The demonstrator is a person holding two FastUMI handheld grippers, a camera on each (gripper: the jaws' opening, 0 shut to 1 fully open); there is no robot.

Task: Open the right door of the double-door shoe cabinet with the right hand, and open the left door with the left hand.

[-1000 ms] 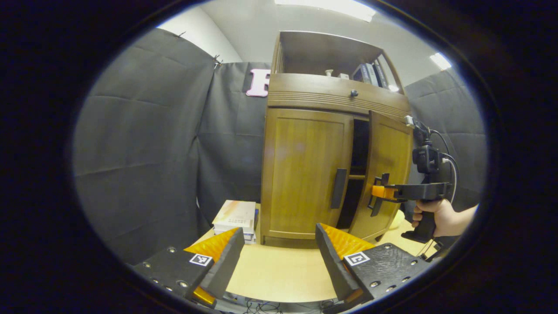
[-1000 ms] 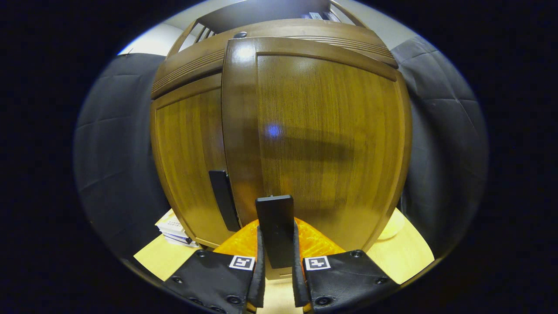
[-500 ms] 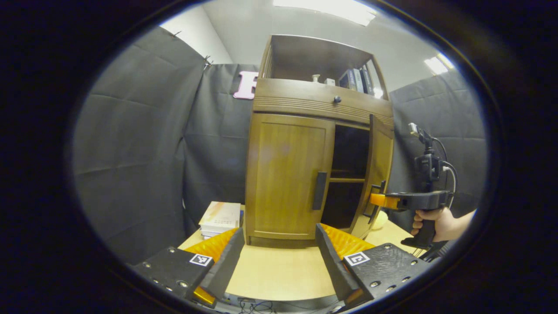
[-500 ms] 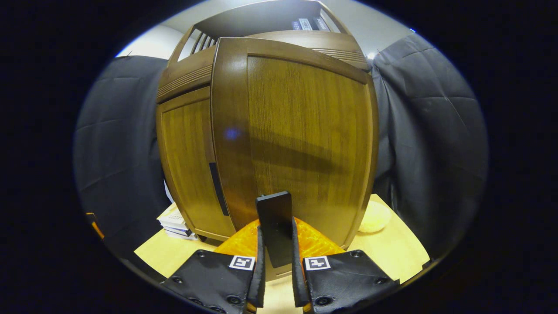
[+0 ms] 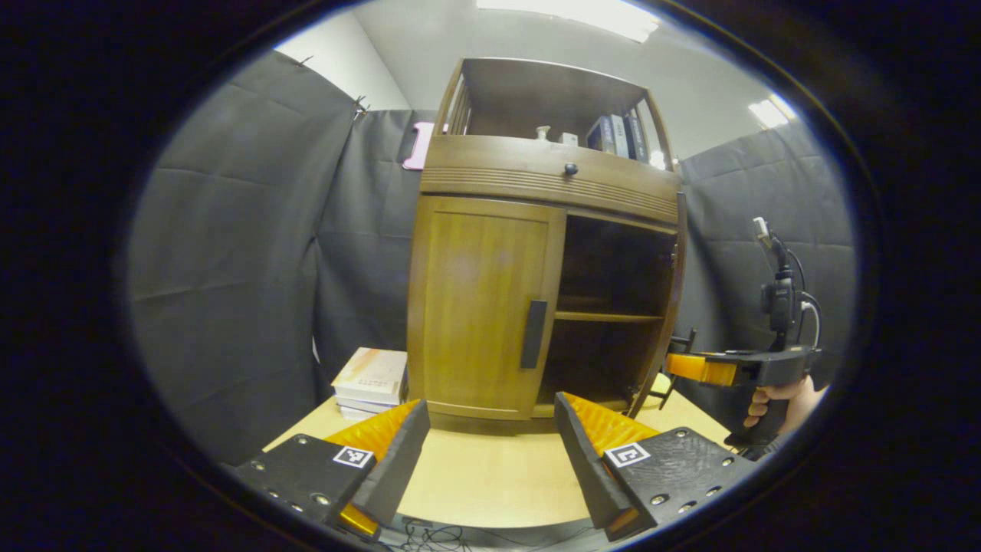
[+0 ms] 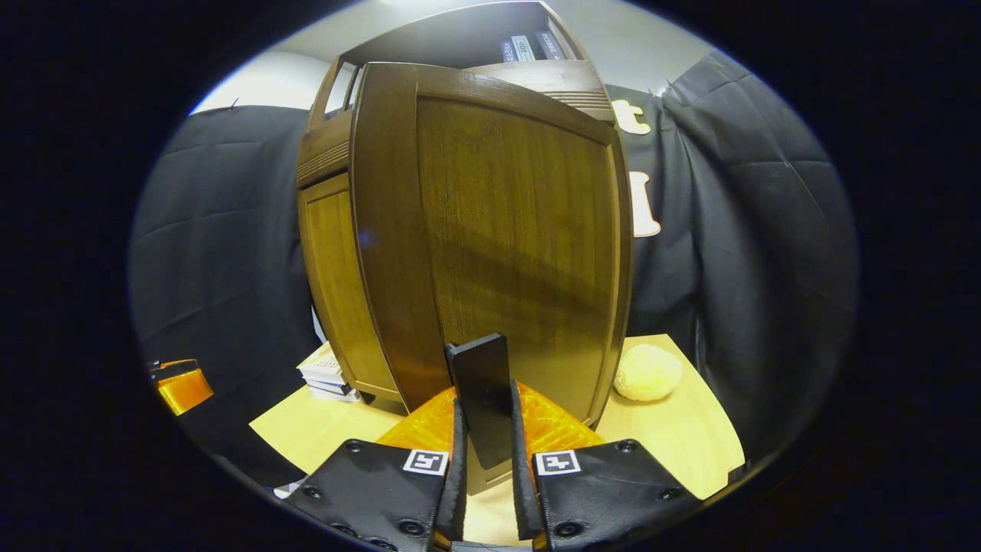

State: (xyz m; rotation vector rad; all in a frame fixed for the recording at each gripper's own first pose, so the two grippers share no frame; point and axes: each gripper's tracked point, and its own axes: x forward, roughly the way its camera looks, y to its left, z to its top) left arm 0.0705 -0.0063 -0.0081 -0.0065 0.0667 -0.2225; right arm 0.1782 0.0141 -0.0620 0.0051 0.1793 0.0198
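Left gripper view: left gripper (image 5: 490,452) spread wide, holding nothing, short of the closed left door (image 5: 484,307); right door (image 5: 673,307) swung wide open, shelf (image 5: 605,316) exposed. Right gripper view: right gripper (image 6: 483,460) pinching the right door's handle (image 6: 481,399) over the desk (image 6: 674,452) front edge. Roughly halfway; left door remaining.

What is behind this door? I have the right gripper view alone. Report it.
Observer: In the left gripper view, the right door stands wide open, edge-on. Behind it is a dark compartment with one shelf.
Operator: Now report the left door's handle.
Observer: The left door is shut, and its handle is untouched.
Operator: Give me the left gripper.
Observer: The left gripper is open, above the table, short of the cabinet.
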